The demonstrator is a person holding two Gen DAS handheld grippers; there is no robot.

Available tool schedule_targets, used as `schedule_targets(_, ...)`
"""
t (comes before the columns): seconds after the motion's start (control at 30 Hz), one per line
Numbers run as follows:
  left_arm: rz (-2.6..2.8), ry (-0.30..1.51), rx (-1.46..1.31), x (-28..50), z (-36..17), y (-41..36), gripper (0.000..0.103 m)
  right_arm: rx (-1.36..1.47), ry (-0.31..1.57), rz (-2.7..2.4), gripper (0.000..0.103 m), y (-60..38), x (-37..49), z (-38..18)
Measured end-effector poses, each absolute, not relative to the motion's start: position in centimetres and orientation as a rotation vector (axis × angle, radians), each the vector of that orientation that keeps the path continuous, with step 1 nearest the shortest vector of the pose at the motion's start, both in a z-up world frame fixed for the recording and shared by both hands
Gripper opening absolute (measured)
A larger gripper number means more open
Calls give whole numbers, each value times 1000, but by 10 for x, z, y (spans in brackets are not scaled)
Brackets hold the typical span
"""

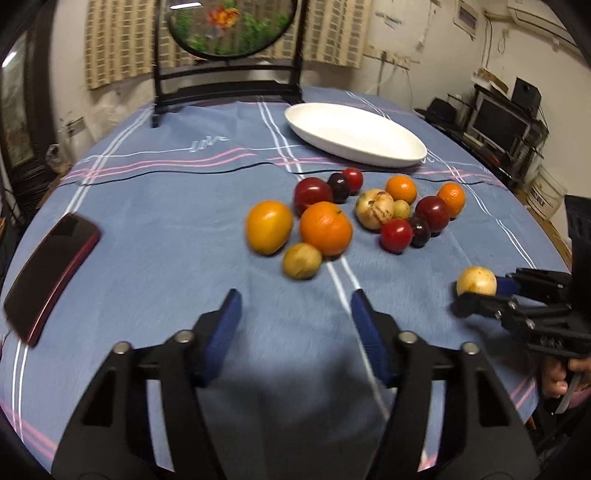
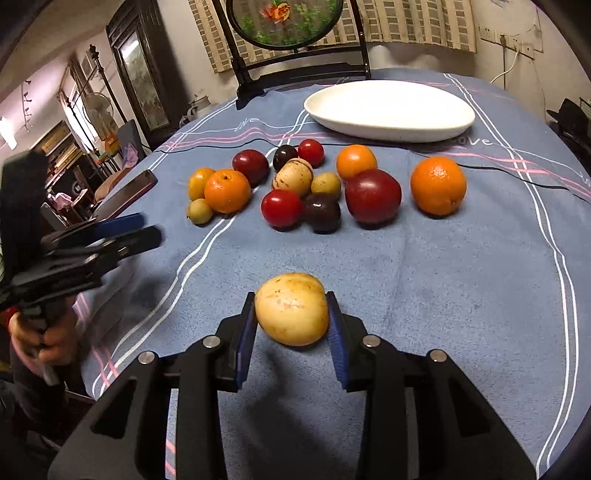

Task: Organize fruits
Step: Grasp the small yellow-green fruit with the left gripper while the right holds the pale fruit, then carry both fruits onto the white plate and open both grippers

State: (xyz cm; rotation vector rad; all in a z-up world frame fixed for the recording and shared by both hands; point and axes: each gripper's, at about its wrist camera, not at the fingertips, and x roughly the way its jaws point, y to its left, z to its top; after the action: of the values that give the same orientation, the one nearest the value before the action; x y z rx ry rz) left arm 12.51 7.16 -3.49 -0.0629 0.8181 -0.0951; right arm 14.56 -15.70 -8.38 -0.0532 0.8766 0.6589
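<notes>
Right gripper (image 2: 291, 314): my blue pads press on both sides of a pale yellow fruit (image 2: 291, 309); I have it clamped and held just above the cloth, near me.
Left gripper (image 1: 293, 310): my jaws stand partly apart with nothing between them, only bare cloth; the view is blurred.
My hands: the right hand (image 1: 561, 380) grips its handle at the right edge of the left view; the left hand (image 2: 44, 336) grips its handle at the left edge of the right view.
Fruit pile: beyond both tools, mid-table, lie oranges, such as the big orange (image 2: 438, 185) at the right end, dark red plums, small red ones and little yellow-green ones, many touching.
White dish (image 2: 391, 127): oval, farther off behind the pile, no fruit in it.
Tablecloth (image 2: 461, 277): blue with white and pink stripes.
Phone (image 1: 51, 273): dark, lying flat at the left, well apart from the fruit.
Round framed screen (image 1: 229, 26): upright on a black stand at the far edge.
</notes>
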Motion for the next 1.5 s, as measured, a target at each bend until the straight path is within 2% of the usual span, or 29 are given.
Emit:
schedule_targets(0.1, -109, 842, -44, 143, -38, 66, 59, -67, 866, 685, 36, -154, 142, -84)
schedule_targets(0.27, -101, 874, -27, 160, -43, 62, 50, -39, 864, 700, 36, -159, 145, -82)
schedule_targets(0.33, -94, 888, -26, 165, -46, 62, 38, -33, 869, 705, 37, -159, 146, -82)
schedule_targets(0.37, -91, 894, -27, 166, -46, 63, 37, -32, 871, 707, 37, -158, 146, -82)
schedule_targets(0.6, -95, 917, -28, 173, -50, 63, 37, -30, 868, 708, 37, -158, 145, -82)
schedule_targets(0.7, -87, 936, -23, 175, -53, 63, 29, -24, 869, 702, 37, -158, 146, -82)
schedule_targets(1.2, -84, 901, -75, 154, -43, 63, 29, 10, 854, 745, 37, -164, 146, -77)
schedule_targets(1.3, -108, 879, -81, 153, -27, 61, 29, 55, 873, 778, 37, -171, 156, -71)
schedule_targets(1.5, -169, 801, -48, 196, 18, 41, 29, 83, 745, 660, 37, -193, 223, -22)
